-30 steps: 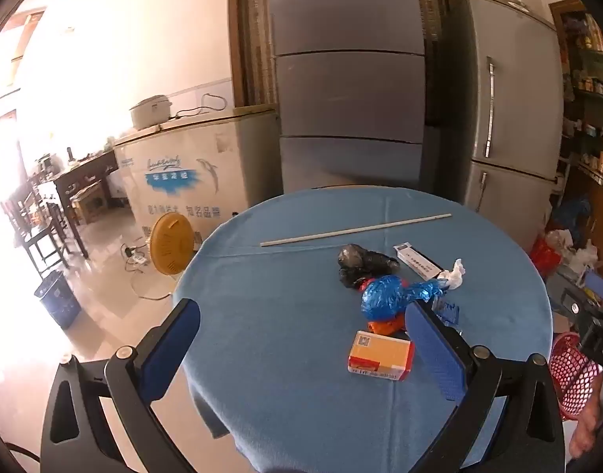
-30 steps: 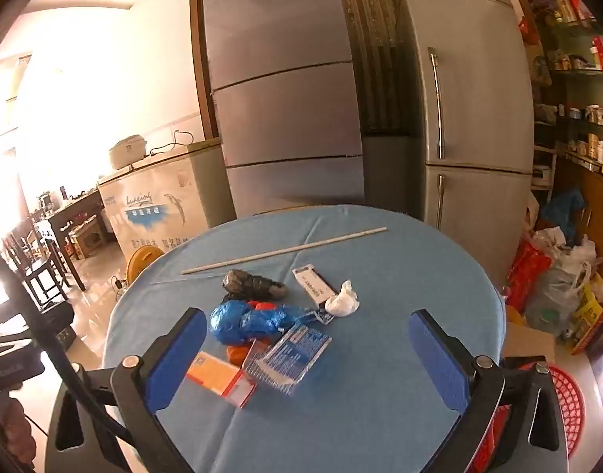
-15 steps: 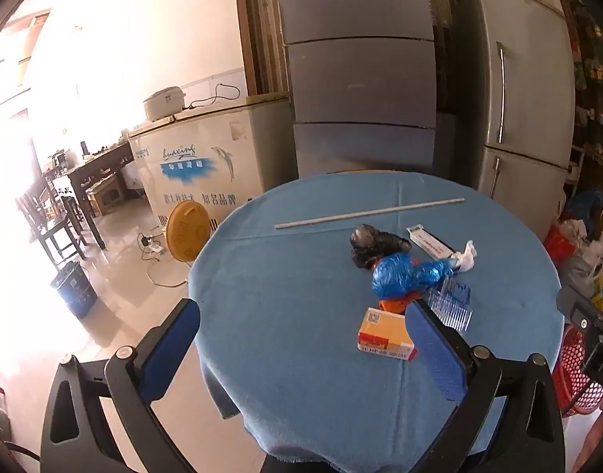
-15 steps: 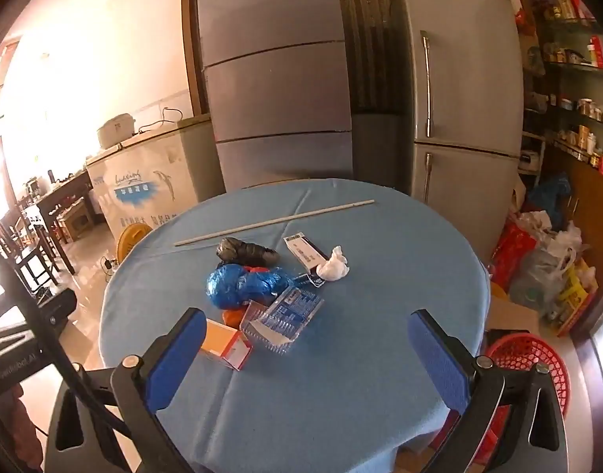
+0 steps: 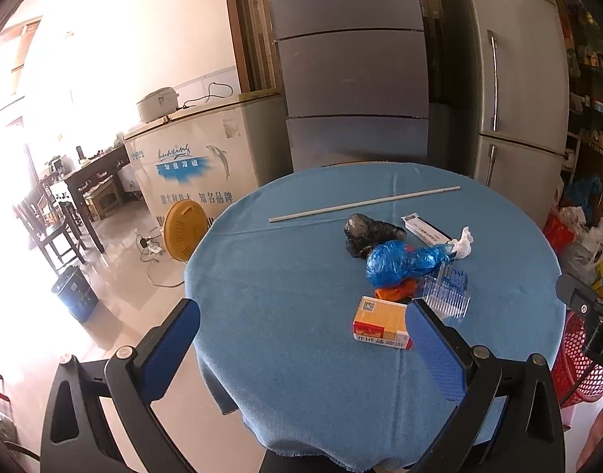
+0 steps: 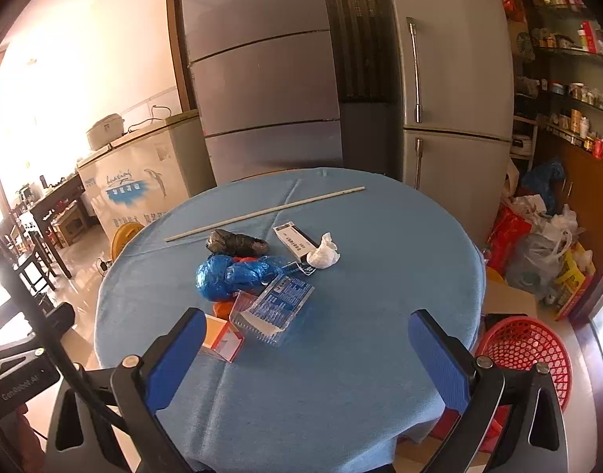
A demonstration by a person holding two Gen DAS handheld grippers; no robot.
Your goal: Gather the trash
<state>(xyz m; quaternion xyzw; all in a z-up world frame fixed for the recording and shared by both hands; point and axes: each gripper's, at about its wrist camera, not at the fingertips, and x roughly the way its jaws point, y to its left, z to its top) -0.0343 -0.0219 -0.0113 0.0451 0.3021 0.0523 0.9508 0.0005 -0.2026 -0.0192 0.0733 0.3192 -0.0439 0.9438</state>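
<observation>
So it's a round desk [image 6: 380, 276] under a blue cloth, with grey fridges [image 6: 455, 90] behind it, a white chest freezer [image 5: 191, 165] far left and a red basket [image 6: 526, 347] on the floor at the right. Trash sits bunched mid-desk: a crumpled blue bag [image 6: 234, 274], a black bag [image 6: 236, 242] just behind it, a white tissue wad [image 6: 323, 254], a clear plastic tray [image 6: 271, 309], an orange-and-white box [image 5: 380, 323], plus a long thin stick [image 6: 262, 213] lying further back. Left hand-held gripper [image 5: 301, 354] and right hand-held gripper [image 6: 307, 358] both hover at the near edge, jaws spread wide, holding nothing.
</observation>
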